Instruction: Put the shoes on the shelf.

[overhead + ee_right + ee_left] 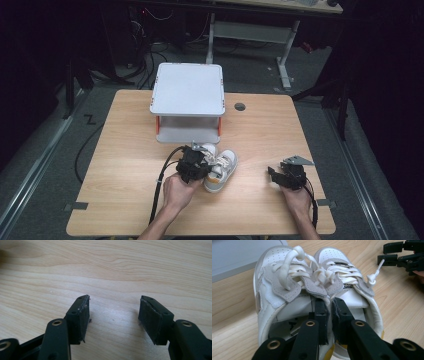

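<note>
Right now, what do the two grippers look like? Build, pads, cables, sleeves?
Both are black two-jaw units. The left gripper and right gripper have flat bar links with brass-ringed pivot holes and dark ribbed pads with frayed edges. A grey plate tops each. A black cable trails from each. No sleeves show.

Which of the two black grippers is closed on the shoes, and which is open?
The left gripper is closed, pinching the inner collars of the pair of white-and-grey lace-up shoes. The right gripper is open over bare wooden table.
</note>
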A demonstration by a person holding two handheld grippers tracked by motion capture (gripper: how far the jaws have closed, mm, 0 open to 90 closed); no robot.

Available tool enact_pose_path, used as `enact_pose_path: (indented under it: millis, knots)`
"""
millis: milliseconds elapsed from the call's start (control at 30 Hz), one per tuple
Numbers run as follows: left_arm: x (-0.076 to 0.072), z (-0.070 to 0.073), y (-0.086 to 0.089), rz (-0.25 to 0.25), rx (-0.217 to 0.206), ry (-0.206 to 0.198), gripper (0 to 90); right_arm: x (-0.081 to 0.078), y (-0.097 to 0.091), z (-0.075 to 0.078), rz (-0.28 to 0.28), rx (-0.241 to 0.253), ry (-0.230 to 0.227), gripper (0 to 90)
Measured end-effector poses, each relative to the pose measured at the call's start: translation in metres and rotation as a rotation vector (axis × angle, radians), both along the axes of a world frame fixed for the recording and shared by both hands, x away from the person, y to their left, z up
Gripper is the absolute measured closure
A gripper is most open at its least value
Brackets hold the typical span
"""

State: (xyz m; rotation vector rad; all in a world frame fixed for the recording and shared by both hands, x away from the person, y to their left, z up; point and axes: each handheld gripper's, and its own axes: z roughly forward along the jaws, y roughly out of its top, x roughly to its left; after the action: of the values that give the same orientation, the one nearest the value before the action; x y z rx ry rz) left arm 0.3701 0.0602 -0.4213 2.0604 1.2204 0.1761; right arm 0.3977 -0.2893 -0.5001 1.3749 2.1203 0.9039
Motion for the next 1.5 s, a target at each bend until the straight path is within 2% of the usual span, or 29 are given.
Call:
enact_pose_path:
  millis: [133,300,367,433,533,633,733,800,867,967,1067,1167,1367,1500]
  knots:
    - [0.001,0.001,0.011,0.018,0.003,-0.006,82.8,-0.002,0.004,0.001,0.024,0.014,-0.003,44.5]
    - [0.003,0.003,0.022,0.048,0.03,-0.024,82.8,-0.005,0.004,0.008,0.044,0.1,-0.026,46.1]
    - [0.006,0.003,0.026,0.055,0.033,-0.03,82.8,-0.003,0.005,0.015,0.062,0.116,-0.006,45.7]
    - [0.009,0.003,0.031,0.066,0.033,-0.034,82.8,-0.002,0.007,0.023,0.085,0.138,-0.023,45.9]
    - [0.015,0.003,0.037,0.089,0.026,-0.041,82.8,0.002,0.013,0.036,0.123,0.156,-0.017,48.7]
    - [0.022,0.0,0.042,0.115,0.016,-0.045,82.7,0.005,0.022,0.047,0.152,0.154,-0.036,54.1]
    - [0.029,-0.003,0.047,0.144,0.011,-0.048,82.7,0.01,0.035,0.064,0.188,0.187,-0.075,63.7]
    - [0.034,-0.006,0.048,0.158,0.016,-0.053,82.7,0.011,0.038,0.067,0.198,0.197,-0.08,64.9]
    - [0.038,-0.009,0.049,0.172,0.015,-0.053,82.7,0.016,0.046,0.076,0.238,0.216,-0.088,67.0]
    - [0.043,-0.012,0.051,0.188,0.008,-0.059,82.7,0.024,0.059,0.088,0.275,0.217,-0.093,68.7]
    - [0.048,-0.012,0.05,0.196,0.021,-0.063,82.7,0.032,0.072,0.1,0.301,0.214,-0.132,75.2]
    - [0.055,-0.009,0.047,0.193,0.034,-0.079,82.7,0.038,0.078,0.106,0.307,0.217,-0.13,77.7]
    - [0.066,-0.006,0.044,0.214,0.03,-0.113,82.7,0.048,0.096,0.126,0.336,0.221,-0.167,78.0]
    - [0.074,-0.006,0.044,0.24,0.04,-0.128,82.6,0.062,0.113,0.14,0.349,0.215,-0.194,78.3]
